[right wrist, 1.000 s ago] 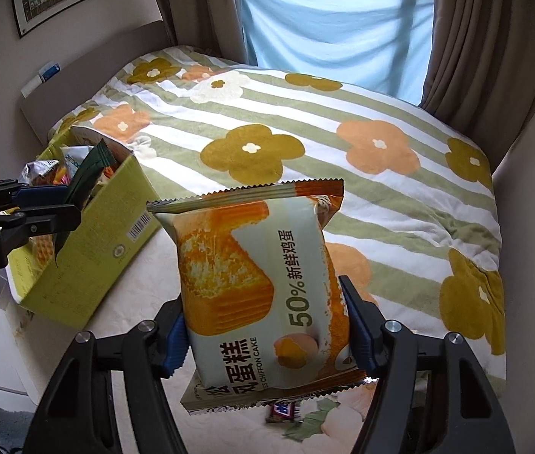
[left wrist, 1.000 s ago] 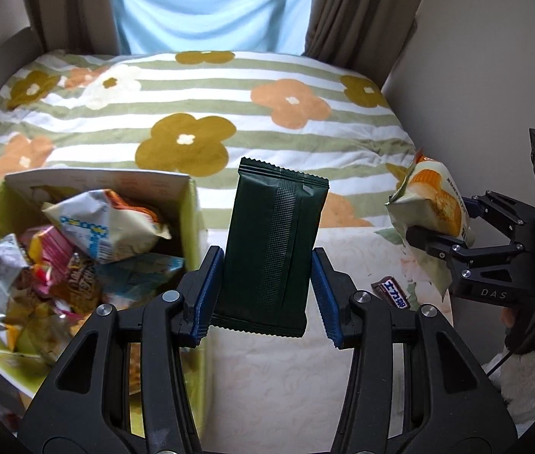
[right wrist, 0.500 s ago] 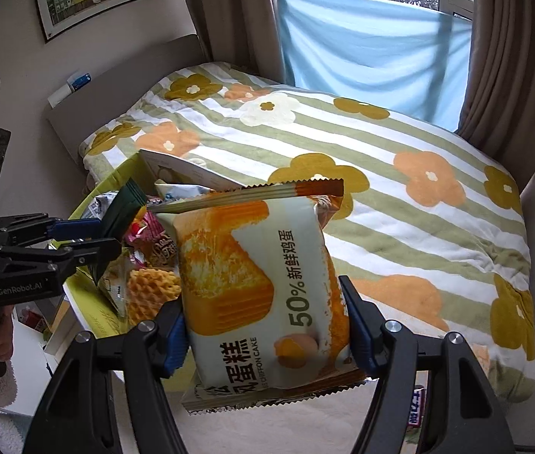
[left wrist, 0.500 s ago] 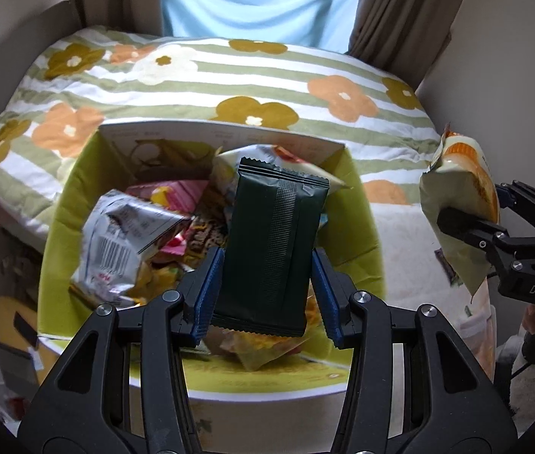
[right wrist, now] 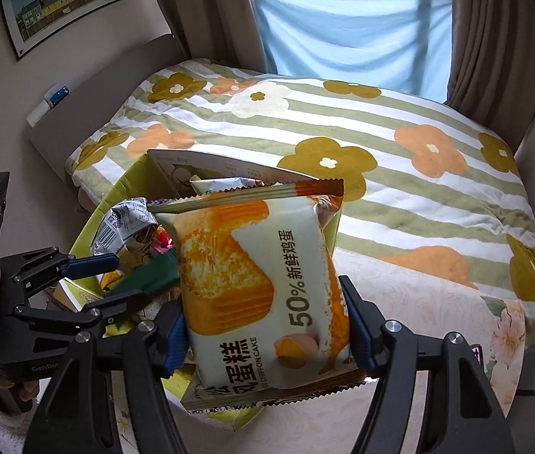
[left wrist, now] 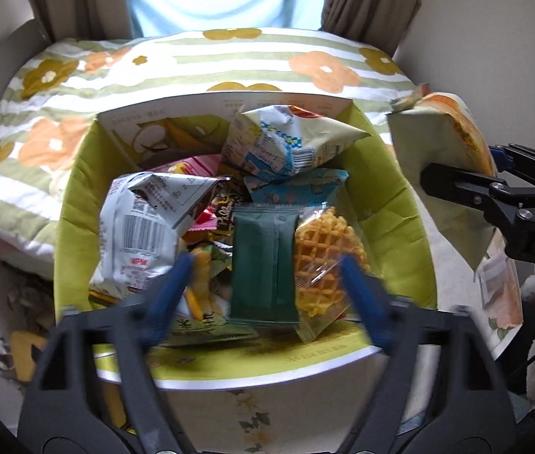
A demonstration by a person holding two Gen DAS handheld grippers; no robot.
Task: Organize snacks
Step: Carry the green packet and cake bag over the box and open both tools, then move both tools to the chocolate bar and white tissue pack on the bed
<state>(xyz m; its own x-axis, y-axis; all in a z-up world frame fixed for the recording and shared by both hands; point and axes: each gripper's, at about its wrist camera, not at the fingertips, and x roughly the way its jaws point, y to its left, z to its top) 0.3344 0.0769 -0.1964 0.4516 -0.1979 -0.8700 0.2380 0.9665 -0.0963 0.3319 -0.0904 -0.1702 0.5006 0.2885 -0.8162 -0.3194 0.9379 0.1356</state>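
Observation:
A green cardboard box full of snack packets stands at the bed's near edge. My left gripper is open above the box, its fingers blurred. A dark green packet lies loose between them on the pile, next to a waffle packet. My right gripper is shut on an orange-and-white chiffon cake packet, held upright over the box's right side. That packet and gripper also show at the right of the left wrist view. The left gripper shows at the left of the right wrist view.
The box holds a silver barcode packet and a blue-and-white packet. A flowered, striped bedspread lies behind. Curtains and a blue window cover stand at the back. A headboard and framed picture are at left.
My left gripper opened and let go of the dark green packet, which now rests in the box. My right gripper moved left with the cake packet, over the box.

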